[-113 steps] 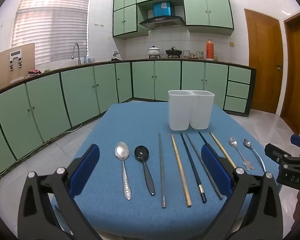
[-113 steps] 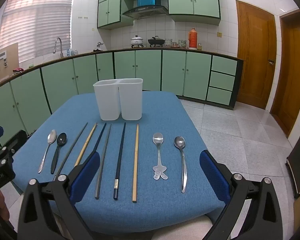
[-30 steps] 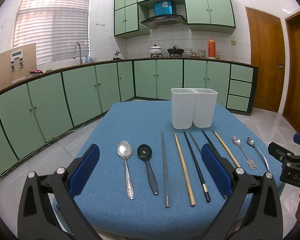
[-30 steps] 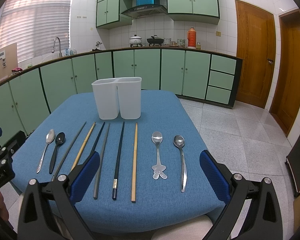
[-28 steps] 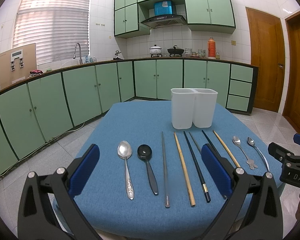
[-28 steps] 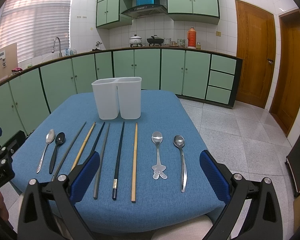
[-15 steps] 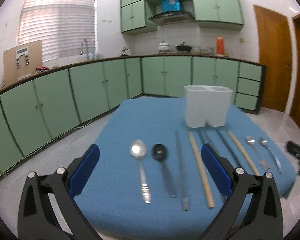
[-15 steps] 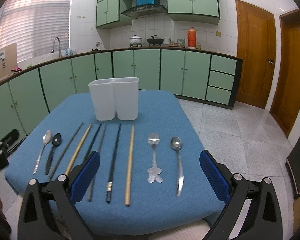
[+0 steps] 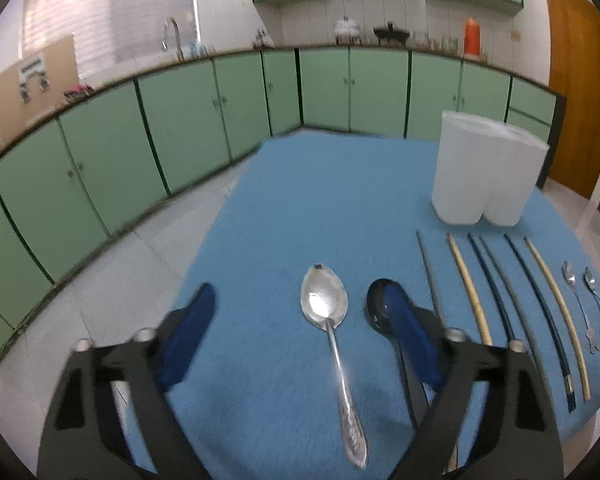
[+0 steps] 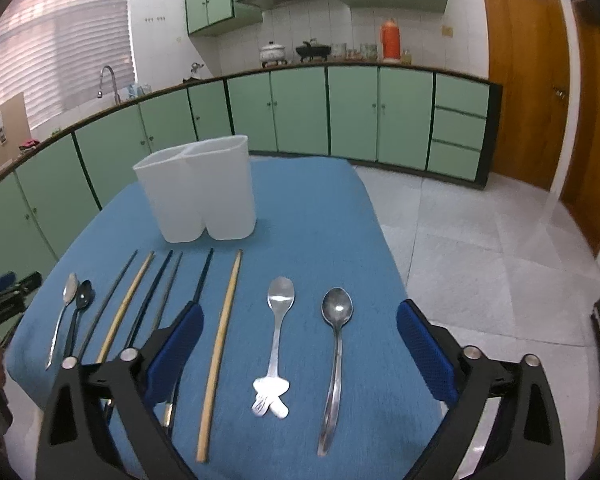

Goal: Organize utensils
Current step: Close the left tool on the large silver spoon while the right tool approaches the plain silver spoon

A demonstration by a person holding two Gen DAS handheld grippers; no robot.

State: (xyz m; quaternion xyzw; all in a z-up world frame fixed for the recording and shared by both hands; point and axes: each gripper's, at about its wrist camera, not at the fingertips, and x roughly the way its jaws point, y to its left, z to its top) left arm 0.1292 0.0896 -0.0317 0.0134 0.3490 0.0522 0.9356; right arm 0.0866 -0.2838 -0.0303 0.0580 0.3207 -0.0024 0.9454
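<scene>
My left gripper (image 9: 300, 340) hangs low over the blue-covered table (image 9: 300, 200), jaws closing. A large silver spoon (image 9: 326, 312) lies flat between them, untouched by the pads. A black spoon (image 9: 376, 304) is half hidden behind the right finger. My right gripper (image 10: 300, 344) is wide, jaws closing slightly, above a spoon with a figure-shaped handle (image 10: 278, 320), a plain steel spoon (image 10: 336, 328) and a wooden chopstick (image 10: 224, 320). The white two-compartment holder (image 10: 196, 188) stands upright behind the row.
Several more chopsticks (image 9: 500, 292) lie side by side in front of the holder (image 9: 484, 176). The left gripper's body (image 10: 4, 292) shows at the table's left edge. Green cabinets and tiled floor surround the table; wooden doors stand at the right.
Both grippers have come forward and lower over the table. The left one swung left until the silver spoon lay between its jaws, which have narrowed. The right one now frames the two small spoons.
</scene>
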